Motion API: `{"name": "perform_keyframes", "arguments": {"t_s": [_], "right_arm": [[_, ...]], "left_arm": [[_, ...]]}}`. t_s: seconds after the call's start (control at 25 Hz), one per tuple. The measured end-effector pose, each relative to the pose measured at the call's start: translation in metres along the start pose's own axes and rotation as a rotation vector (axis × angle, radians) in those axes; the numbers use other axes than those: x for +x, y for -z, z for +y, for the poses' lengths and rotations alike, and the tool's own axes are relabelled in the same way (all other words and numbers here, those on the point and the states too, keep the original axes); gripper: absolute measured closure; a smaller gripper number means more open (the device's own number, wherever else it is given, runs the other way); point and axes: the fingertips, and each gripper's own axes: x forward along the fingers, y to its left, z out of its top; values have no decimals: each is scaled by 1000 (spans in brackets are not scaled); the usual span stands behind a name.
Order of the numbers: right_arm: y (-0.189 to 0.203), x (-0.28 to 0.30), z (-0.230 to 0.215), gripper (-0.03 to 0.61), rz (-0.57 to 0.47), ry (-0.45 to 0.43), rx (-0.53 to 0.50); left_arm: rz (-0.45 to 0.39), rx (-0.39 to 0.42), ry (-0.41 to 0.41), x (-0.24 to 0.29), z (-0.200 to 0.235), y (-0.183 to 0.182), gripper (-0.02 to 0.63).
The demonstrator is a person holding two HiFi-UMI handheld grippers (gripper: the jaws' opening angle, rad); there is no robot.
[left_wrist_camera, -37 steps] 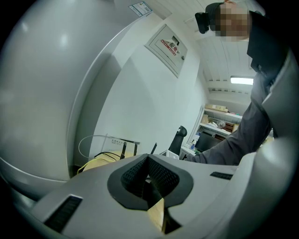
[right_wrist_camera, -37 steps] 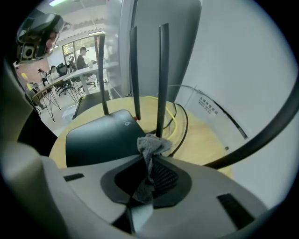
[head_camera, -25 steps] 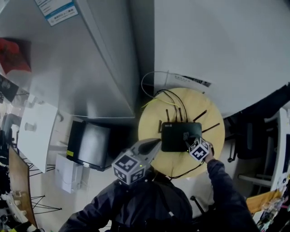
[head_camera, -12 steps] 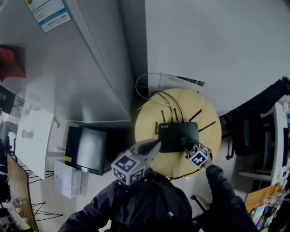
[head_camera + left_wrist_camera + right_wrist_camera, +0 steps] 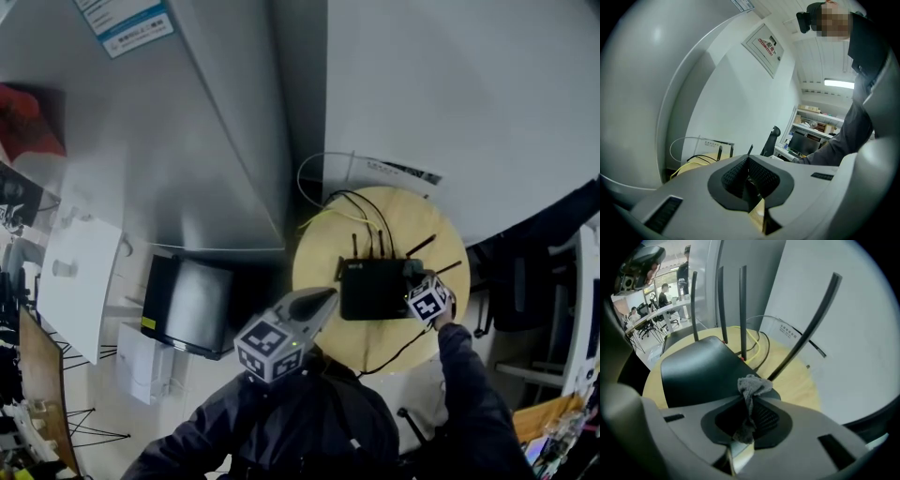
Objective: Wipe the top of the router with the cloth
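A black router [image 5: 375,289] with several upright antennas lies on a small round wooden table [image 5: 323,248]. My right gripper [image 5: 417,286] is at the router's right end, shut on a grey cloth [image 5: 751,386] that bunches out past the jaws onto the router's top [image 5: 698,369]. In the right gripper view an antenna [image 5: 806,329] leans just beyond the cloth. My left gripper [image 5: 314,302] hangs shut off the table's left edge, held above it with nothing between the jaws [image 5: 747,176].
Black and yellow cables [image 5: 352,206] run from the router's back toward a white wall [image 5: 450,103]. A dark monitor [image 5: 187,305] lies on the floor to the left. An office chair [image 5: 511,281] stands right of the table.
My right gripper has slid with the cloth from the router's front middle to its right end. The left gripper has stayed in place.
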Motion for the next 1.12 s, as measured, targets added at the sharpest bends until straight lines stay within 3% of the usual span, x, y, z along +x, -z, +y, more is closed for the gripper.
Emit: {"name": "perform_keyframes", "arguments": {"t_s": [0.24,0.64,0.8,0.92,1.12], "right_arm": [[17,-10,26,508,41,-70,-38],[61,-46,93,508,23,-133,47],[58,-45,91,508,7,-154,47],[55,-50,82,508,-60,-173,103],[79,-58,37,508,-126,-180,152]], "left_arm": [[6,-5,24,3,-1,1,614],[19,11,103,21,-21,3,614],[28,14,109,26,-29,5,613],[34,17,107,35,-37,6,613],[35,14,77,61,-48,5,613]]}}
